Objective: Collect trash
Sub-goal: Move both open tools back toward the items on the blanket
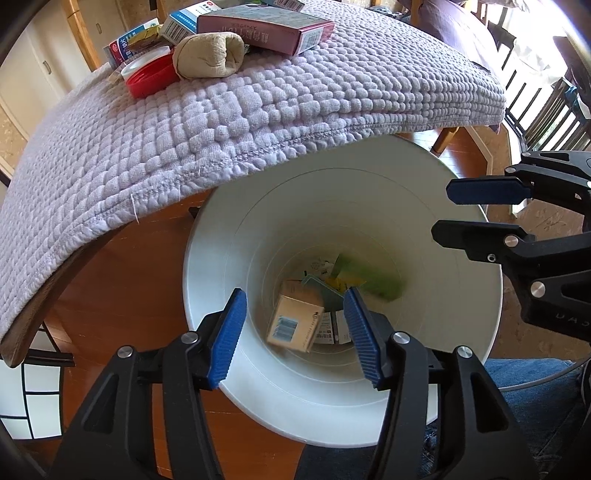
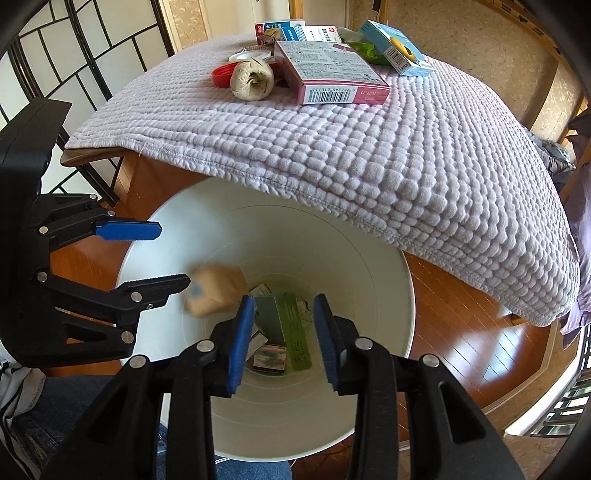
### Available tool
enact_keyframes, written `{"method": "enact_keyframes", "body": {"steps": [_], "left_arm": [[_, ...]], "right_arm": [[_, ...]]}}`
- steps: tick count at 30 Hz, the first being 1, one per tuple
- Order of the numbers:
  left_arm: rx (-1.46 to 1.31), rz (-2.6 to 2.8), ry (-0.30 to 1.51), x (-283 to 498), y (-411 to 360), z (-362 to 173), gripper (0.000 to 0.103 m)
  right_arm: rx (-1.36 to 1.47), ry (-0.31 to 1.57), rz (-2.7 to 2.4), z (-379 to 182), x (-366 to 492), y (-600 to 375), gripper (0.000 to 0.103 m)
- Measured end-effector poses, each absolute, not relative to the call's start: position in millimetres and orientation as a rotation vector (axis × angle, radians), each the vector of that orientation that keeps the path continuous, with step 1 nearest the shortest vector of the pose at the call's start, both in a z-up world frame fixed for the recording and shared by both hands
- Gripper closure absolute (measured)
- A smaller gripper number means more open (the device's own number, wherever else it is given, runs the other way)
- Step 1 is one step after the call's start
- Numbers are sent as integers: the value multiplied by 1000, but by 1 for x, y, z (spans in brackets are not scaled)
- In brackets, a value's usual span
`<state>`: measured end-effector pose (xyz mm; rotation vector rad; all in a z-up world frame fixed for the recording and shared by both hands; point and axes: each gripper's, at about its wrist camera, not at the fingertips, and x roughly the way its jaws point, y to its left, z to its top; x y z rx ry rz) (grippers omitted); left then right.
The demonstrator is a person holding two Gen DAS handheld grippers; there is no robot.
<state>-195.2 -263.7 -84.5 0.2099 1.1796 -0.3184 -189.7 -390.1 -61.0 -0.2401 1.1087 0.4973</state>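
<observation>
A white bin (image 1: 258, 229) (image 2: 258, 240) stands on the floor under the table edge, with several small boxes and wrappers at its bottom. My left gripper (image 1: 293, 306) (image 2: 171, 254) hangs over it, open; a blurred tan box (image 1: 295, 321) (image 2: 214, 290) shows below its fingers inside the bin, touching neither pad. My right gripper (image 2: 284, 306) (image 1: 443, 210) is open over the same bin. A green packet (image 2: 295, 332) (image 1: 373, 280) lies beneath it, blurred in the left wrist view.
A lilac quilted cloth (image 1: 258, 122) (image 2: 406, 158) covers the table and overhangs the bin. On it lie a pink box (image 1: 266, 31) (image 2: 328, 70), a beige rolled sock (image 1: 210, 55) (image 2: 253, 79), a red lid (image 1: 151, 79), a blue box (image 2: 397, 48) and more cartons. A person's jeans show near the bin.
</observation>
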Motion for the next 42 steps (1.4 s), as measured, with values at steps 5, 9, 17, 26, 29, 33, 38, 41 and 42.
{"method": "enact_keyframes", "body": {"steps": [5, 9, 17, 26, 29, 33, 38, 41, 42], "left_arm": [[205, -307, 1163, -193, -259, -76, 46], [185, -303, 1122, -190, -251, -56, 46], [109, -271, 992, -164, -230, -11, 46], [121, -252, 938, -126, -226, 4, 46], [130, -263, 931, -125, -222, 7, 46], [140, -272, 922, -115, -221, 12, 46], [147, -278, 914, -109, -218, 15, 46], [151, -286, 921, -107, -218, 14, 46], [153, -287, 922, -107, -218, 14, 46]], "right_arm": [[-239, 1093, 497, -53, -188, -393, 69], [-226, 1047, 496, -33, -180, -401, 69], [-192, 923, 494, 11, -146, -415, 47], [-181, 875, 499, 35, -109, -407, 38], [-189, 867, 510, 40, -108, -403, 36], [-195, 857, 514, 45, -101, -401, 34], [-193, 862, 511, 46, -93, -401, 33], [-176, 877, 518, 43, -89, -402, 33], [-169, 882, 522, 42, -87, -402, 32]]}}
